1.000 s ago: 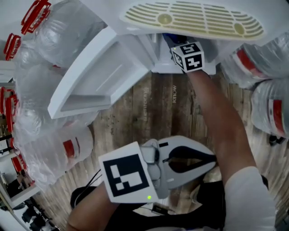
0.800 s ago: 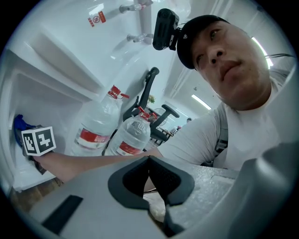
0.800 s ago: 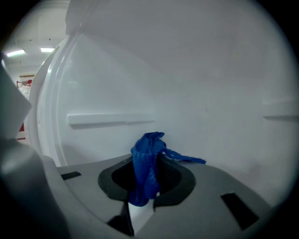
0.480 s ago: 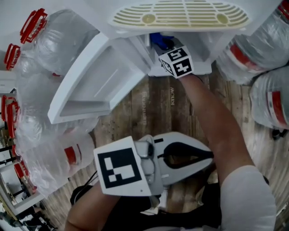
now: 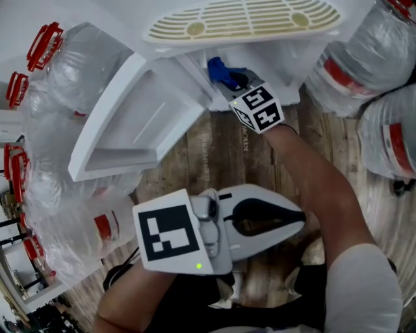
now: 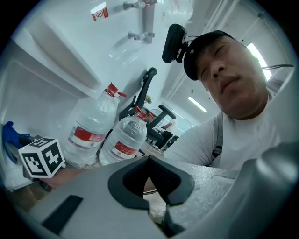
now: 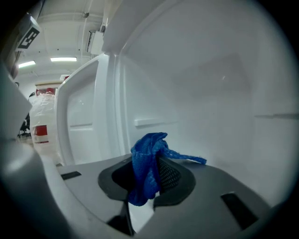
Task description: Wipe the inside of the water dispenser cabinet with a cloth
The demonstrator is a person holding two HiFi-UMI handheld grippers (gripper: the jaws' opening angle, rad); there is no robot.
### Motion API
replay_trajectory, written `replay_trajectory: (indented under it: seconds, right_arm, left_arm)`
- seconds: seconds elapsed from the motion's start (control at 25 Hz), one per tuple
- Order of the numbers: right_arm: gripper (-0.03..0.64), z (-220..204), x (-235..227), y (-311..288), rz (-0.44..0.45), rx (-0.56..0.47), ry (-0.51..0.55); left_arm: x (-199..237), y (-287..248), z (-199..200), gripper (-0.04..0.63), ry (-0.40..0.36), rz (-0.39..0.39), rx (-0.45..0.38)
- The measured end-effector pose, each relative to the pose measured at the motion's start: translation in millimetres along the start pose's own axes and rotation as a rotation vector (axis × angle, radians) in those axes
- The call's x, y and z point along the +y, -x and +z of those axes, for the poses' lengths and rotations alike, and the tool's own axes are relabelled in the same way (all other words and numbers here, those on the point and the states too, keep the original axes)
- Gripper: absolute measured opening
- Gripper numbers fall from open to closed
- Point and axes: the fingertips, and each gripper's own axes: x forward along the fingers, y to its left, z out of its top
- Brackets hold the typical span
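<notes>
My right gripper (image 5: 235,83) is shut on a blue cloth (image 5: 223,71) at the mouth of the white dispenser cabinet (image 5: 296,55), just below the drip tray (image 5: 244,19). In the right gripper view the cloth (image 7: 145,164) bunches between the jaws of that gripper (image 7: 148,175), with a loose corner pointing right towards the cabinet's white inner wall (image 7: 219,93). The open cabinet door (image 5: 140,120) swings out to the left. My left gripper (image 5: 303,218) is held low near the person's body, shut and empty; seen along its own jaws, the left gripper (image 6: 149,163) has its pads touching.
Large water bottles with red caps crowd the left side (image 5: 71,71) and the right side (image 5: 377,71) of the dispenser. The floor is wooden planks (image 5: 195,162). The person's forearm (image 5: 312,182) stretches from the body to the cabinet.
The right gripper has drawn back out of the cabinet opening towards the person, so the blue cloth now shows in the head view. The left gripper has stayed roughly in place.
</notes>
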Motion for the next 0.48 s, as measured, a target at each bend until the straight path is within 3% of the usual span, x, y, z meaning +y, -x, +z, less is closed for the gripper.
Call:
replay_trajectory:
  seconds: [0.2,0.48]
  right_arm:
    - [0.083,24,-42,-4,-0.091,-0.062,-0.069]
    - [0.074,78,-45,-18,-0.066,-0.123,-0.015]
  left_arm:
    - [2,-3,-1,0.003,-0.010,0.019,0.011]
    - [0,-3,2,0.003,-0.023,0.019,0.004]
